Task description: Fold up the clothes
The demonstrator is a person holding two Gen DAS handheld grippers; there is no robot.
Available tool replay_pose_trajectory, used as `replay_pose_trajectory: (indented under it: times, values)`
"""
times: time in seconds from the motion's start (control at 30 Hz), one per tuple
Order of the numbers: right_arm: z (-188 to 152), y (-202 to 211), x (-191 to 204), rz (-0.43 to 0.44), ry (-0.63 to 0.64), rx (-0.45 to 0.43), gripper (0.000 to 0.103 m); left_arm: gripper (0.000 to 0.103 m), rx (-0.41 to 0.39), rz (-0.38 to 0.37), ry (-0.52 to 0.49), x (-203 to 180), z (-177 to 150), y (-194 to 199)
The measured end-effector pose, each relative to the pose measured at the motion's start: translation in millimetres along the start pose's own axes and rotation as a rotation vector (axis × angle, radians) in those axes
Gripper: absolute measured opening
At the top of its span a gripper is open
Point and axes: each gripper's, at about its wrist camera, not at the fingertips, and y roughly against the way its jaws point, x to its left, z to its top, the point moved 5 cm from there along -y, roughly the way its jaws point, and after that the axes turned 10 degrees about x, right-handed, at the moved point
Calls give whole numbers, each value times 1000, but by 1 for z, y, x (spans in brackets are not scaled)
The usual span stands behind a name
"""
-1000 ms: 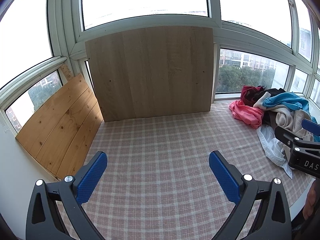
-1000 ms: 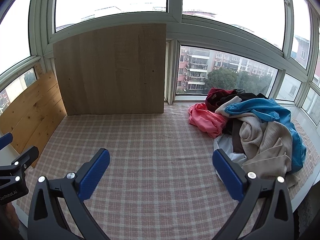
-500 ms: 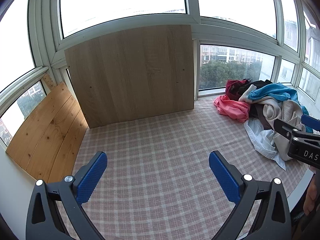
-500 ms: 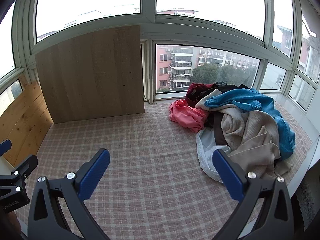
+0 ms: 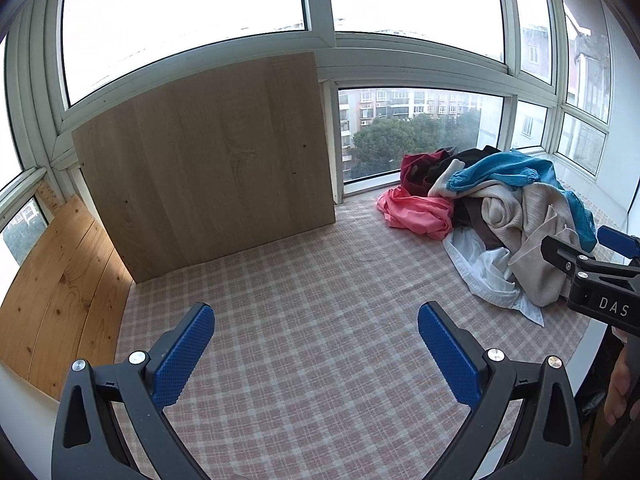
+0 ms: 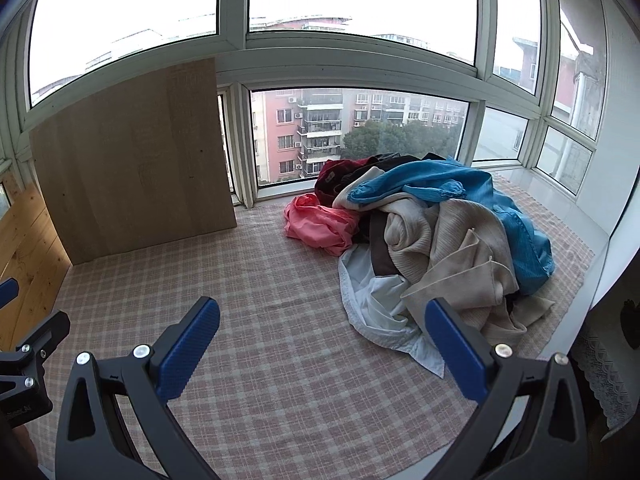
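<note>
- Glazed balcony; checked cloth (image 6: 280, 300) is covering the work surface, wooden board (image 5: 208, 160) is leaning on the window frame behind.
- Clothes pile (image 6: 432, 240) is sitting at the right, near the window, unfolded; white garment (image 6: 372, 304) is lying at its front edge.
- Right gripper (image 6: 322, 342) is hovering in front of the pile, jaws wide, holding nothing.
- Left gripper (image 5: 316, 350) is hovering over bare cloth, jaws wide, empty.
- Risk: garments are tangling together; a pinch may be lifting several at once, or catching the cloth underneath.
</note>
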Motion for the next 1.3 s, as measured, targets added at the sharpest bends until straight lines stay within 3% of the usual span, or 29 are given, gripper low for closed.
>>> replay_pose_trajectory:
  times: [0.4,0.97,1.2,1.3]
  values:
    - [-10,0,-42,-69,-75,26,103,103,13,-52,-83,-35,6,-8]
    - [-10,-10,-72,-82,-111,59,103,103,24,-100,-150,-54,13,-15]
    - [-8,-22,-90,-115,-102,66,103,102,59,-106,-124,-54,13,-30]
    - [-7,-30,-99,-123,-88,70,103,102,65,-69,-111,-56,13,-36]
